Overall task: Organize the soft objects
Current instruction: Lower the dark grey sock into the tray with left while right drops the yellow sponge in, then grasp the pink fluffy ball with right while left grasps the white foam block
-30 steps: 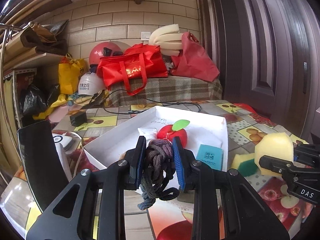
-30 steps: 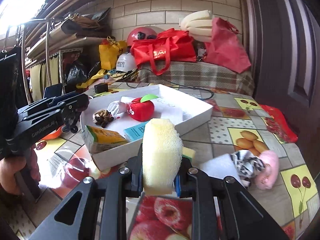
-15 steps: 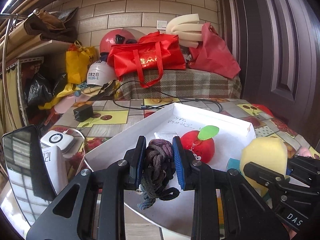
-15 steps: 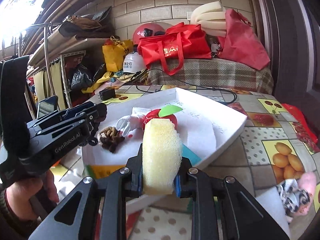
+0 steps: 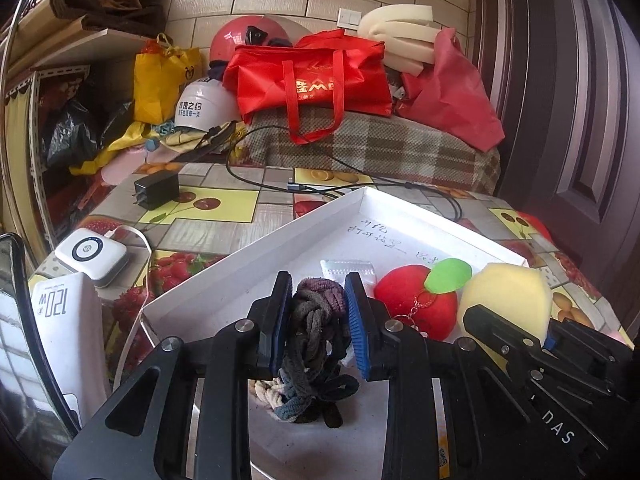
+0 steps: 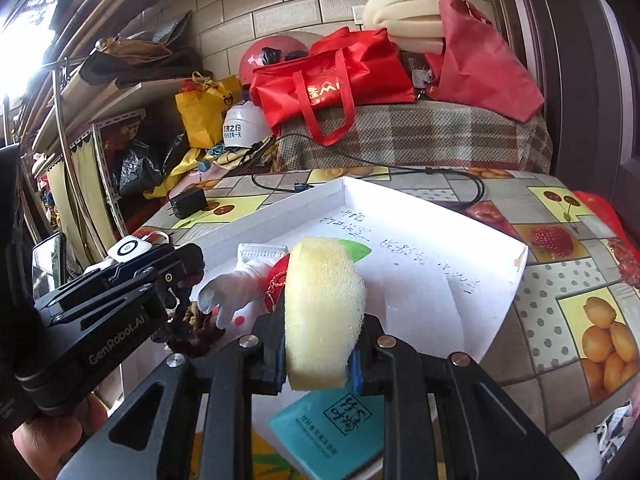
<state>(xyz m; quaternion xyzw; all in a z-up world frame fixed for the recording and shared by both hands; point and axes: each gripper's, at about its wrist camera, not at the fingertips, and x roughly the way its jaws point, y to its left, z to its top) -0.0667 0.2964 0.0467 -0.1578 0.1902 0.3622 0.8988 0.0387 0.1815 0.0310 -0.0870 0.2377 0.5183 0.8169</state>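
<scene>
In the tray (image 5: pixel 256 246), the apple toy (image 5: pixel 416 300) sits left of the sponge (image 5: pixel 506 300), hair ties (image 5: pixel 316 332) further left.

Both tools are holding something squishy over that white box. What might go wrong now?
The two tools sit close together: the right tool with the yellow sponge could bump the left tool. The bundle of hair ties hangs loose, so some may snag on release. The sponge might land on the red plush apple.
</scene>
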